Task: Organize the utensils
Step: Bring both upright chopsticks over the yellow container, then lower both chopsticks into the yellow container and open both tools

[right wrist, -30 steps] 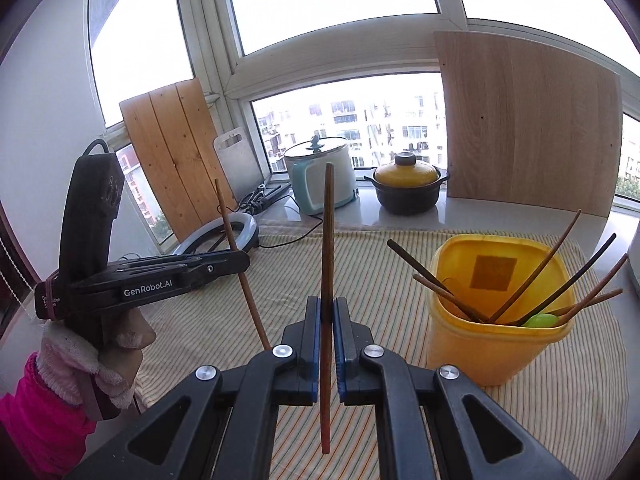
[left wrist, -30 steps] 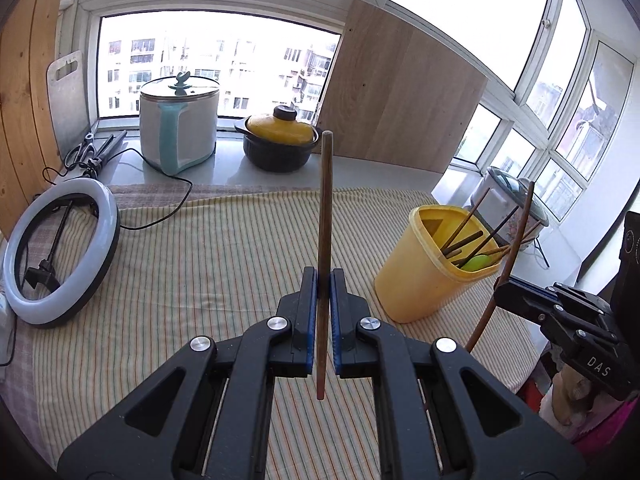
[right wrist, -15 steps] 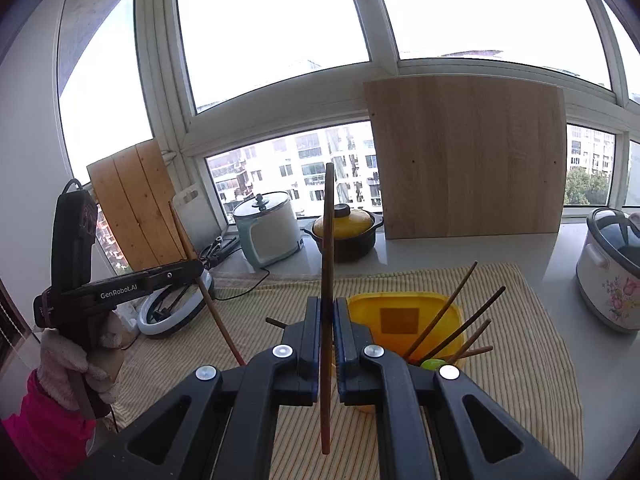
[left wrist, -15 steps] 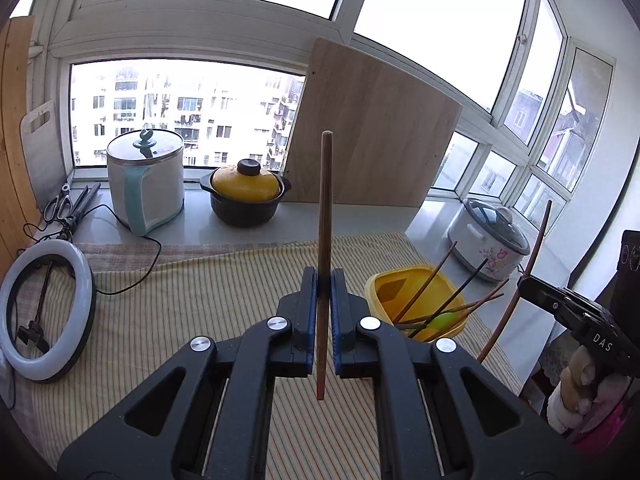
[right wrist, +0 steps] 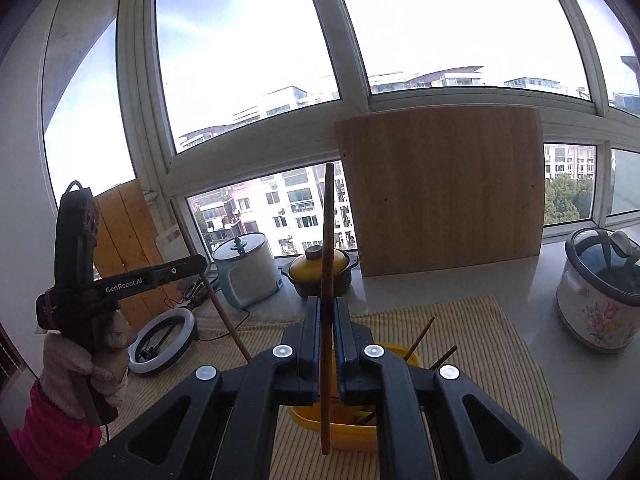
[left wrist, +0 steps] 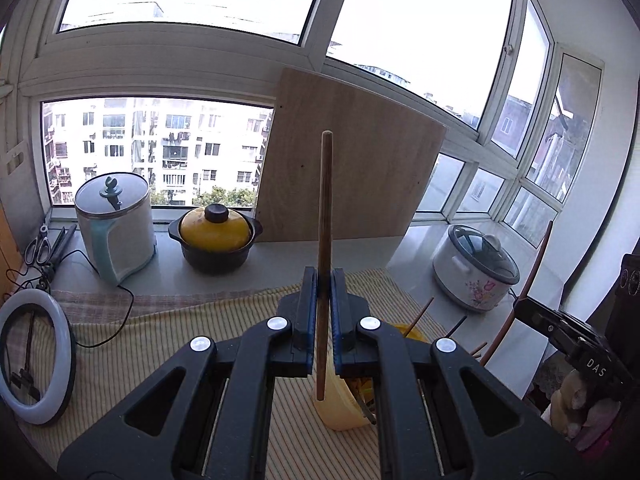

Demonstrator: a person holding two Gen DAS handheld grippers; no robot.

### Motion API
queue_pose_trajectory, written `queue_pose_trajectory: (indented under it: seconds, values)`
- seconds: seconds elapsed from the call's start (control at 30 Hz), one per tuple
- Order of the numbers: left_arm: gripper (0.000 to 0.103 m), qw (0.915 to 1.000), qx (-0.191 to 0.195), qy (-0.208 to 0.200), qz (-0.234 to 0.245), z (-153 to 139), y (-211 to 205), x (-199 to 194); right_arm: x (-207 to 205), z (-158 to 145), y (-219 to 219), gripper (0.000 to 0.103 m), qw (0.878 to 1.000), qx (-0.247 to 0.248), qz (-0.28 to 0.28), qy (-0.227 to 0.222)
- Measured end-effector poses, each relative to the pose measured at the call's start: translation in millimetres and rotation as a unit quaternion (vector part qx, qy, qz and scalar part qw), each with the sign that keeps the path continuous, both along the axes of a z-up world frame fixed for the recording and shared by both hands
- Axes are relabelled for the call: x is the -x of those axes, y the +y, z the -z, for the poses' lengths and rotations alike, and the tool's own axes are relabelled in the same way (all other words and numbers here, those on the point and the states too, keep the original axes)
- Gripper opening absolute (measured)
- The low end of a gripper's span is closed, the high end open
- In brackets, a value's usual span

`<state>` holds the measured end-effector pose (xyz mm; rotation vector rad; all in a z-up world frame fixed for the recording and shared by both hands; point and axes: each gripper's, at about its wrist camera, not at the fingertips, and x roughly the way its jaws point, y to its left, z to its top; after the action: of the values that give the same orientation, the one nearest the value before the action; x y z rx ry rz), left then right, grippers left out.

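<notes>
Left gripper [left wrist: 321,312] was clamped on a brown wooden chopstick [left wrist: 323,216] held upright, above the yellow plastic utensil cup [left wrist: 340,412] on the striped tablecloth [left wrist: 168,332]. Right gripper [right wrist: 327,332] likewise pinched a second brown wooden chopstick [right wrist: 327,240], upright over the same cup [right wrist: 348,436], which held several dark chopsticks [right wrist: 420,336] leaning inside.

two brown chopsticks [left wrist: 323,240] [right wrist: 326,280] upright (one per clamp); yellow cup [right wrist: 340,436] holds more.
</notes>
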<state>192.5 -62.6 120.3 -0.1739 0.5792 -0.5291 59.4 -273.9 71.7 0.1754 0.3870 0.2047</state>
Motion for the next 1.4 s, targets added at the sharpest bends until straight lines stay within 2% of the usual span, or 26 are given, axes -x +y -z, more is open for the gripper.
queue_pose_trajectory:
  seconds: [0.13, 0.4, 0.73, 1.07, 1.4]
  values:
    - [0.004, 0.9998, 0.014, 0.007, 0.011, -3, -11, -12, -8, -1, -5, 0.004, 1.000, -0.003, 0.006, -0.001]
    - [0.004, 0.9992, 0.014, 0.022, 0.029, 6, -38, -32, -23, 3, -15, 0.004, 1.000, -0.010, 0.029, 0.002]
    - [0.004, 0.9984, 0.003, 0.041, 0.039, 31, -62, -51, -41, 24, -19, 0.004, 0.999, -0.009, 0.037, 0.029]
    - [0.004, 0.9978, -0.024, 0.036, 0.050, 46, -75, -48, -44, 41, -14, 0.004, 0.998, -0.009, 0.020, 0.055]
    - [0.004, 0.9975, -0.042, 0.017, 0.054, 44, -74, -35, -39, 57, -12, 0.005, 0.996, -0.008, 0.012, 0.083]
